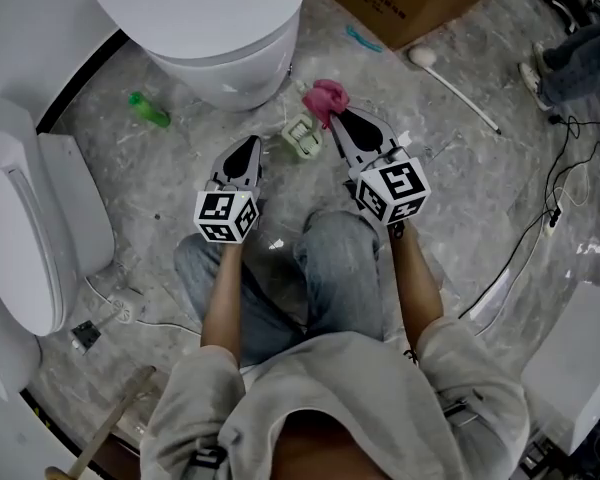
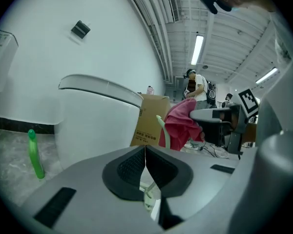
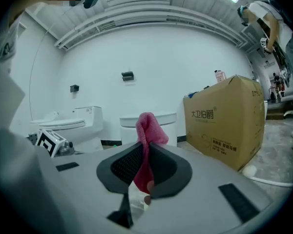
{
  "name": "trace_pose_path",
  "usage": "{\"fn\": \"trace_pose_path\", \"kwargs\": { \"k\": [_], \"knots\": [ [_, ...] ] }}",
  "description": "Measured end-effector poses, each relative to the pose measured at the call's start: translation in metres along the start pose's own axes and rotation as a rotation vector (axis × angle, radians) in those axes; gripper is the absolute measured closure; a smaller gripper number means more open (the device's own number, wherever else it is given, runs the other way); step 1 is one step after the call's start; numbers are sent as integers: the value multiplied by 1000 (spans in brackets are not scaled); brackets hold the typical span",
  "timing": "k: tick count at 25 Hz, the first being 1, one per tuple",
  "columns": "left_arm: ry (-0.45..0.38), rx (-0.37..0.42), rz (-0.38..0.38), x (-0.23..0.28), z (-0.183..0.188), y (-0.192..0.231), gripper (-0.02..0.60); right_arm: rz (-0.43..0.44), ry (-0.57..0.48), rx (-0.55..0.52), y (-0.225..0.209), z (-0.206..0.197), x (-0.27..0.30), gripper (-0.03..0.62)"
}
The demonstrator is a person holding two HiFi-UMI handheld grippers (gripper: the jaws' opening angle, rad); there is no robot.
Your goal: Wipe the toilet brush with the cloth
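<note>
Right gripper (image 1: pixel 337 118) pinches the pink cloth (image 1: pixel 326 97) just beside the pale-green toilet brush (image 1: pixel 301 137) — left gripper (image 1: pixel 247 149) hovers nearby, jaws pressed together.

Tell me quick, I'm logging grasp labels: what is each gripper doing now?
Left gripper: shut, nothing visibly held.
Right gripper: shut on the pink cloth.

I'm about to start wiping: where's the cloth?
Head view, top centre: the pink cloth is pinched in the right claw, just right of the toilet bowl and next to a pale green object on the floor.
</note>
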State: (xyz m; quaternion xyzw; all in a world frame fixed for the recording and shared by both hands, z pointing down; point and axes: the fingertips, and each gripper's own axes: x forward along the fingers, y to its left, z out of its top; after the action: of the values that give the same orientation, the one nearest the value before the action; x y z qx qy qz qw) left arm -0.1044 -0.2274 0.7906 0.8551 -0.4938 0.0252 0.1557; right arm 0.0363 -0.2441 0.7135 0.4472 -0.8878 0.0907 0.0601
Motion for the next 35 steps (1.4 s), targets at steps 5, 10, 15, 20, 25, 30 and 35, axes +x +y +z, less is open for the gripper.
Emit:
{"fn": "trace_pose_path", "kwargs": {
  "k": [5, 10, 15, 20, 25, 30, 35],
  "knots": [
    [-8, -5, 4, -3, 0, 4, 558, 7, 107, 13, 5, -46, 5, 534],
    [-3, -10, -1, -1, -4, 6, 558, -20, 173, 61, -9, -91, 5, 534],
    [13, -17, -7, 0, -13, 3, 558, -29, 239, 80, -16, -127, 11, 534],
    [28, -14, -4, 0, -17, 2, 558, -28, 298, 138, -22, -167, 25, 534],
    [34, -4, 7, -1, -17, 2, 558, -30, 363, 182, -30, -206, 38, 534],
    [43, 3, 22, -4, -17, 5, 558, -35, 428, 225, -34, -242, 45, 534],
    [54, 13, 28, -4, -17, 6, 558, -31, 485, 231, -36, -264, 54, 534]
  ]
}}
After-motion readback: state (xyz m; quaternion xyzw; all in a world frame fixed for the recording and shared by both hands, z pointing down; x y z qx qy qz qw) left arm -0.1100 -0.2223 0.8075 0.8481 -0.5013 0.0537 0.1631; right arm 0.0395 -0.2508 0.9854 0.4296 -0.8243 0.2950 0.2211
